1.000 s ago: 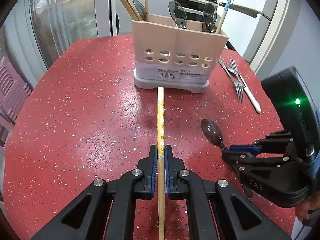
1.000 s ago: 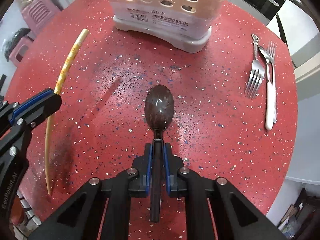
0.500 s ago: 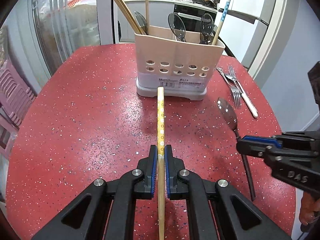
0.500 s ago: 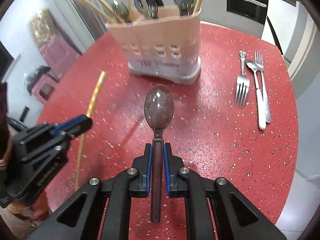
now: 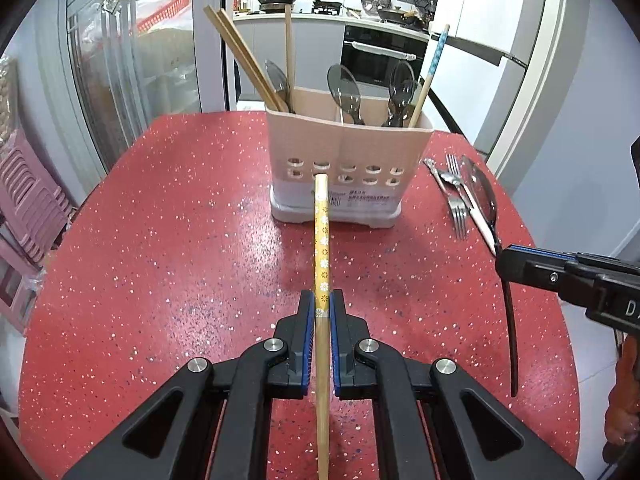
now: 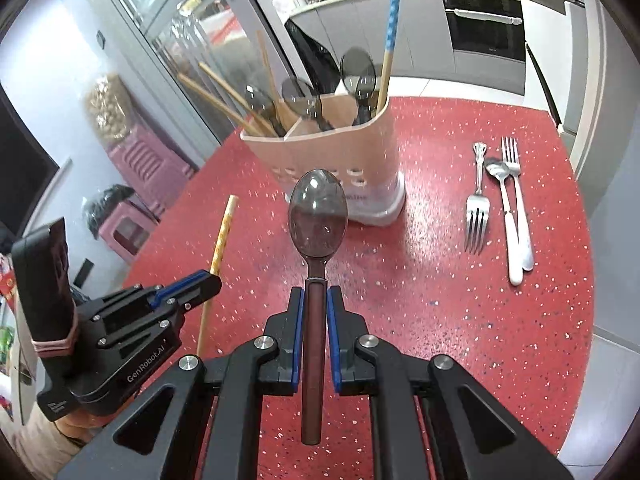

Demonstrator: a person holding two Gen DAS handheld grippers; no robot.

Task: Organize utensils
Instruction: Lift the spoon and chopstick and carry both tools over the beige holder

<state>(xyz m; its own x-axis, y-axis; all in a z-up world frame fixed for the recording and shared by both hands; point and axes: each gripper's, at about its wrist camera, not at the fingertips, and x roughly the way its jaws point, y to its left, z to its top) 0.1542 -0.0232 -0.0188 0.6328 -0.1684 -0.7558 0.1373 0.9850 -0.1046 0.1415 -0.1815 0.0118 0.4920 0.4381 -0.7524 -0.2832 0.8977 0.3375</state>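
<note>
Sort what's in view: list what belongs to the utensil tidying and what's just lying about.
Job: yellow chopstick in left gripper; dark spoon in right gripper; utensil holder; forks and white-handled cutlery on the table.

Lying about: pink stools, kitchen pans.

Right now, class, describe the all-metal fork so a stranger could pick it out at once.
Start at the beige holder on the red table. To its right lie three utensils side by side; the fork is nearest the holder. Its tines point toward the viewer, and its handle is ornate metal, while its neighbours have white handles.
</note>
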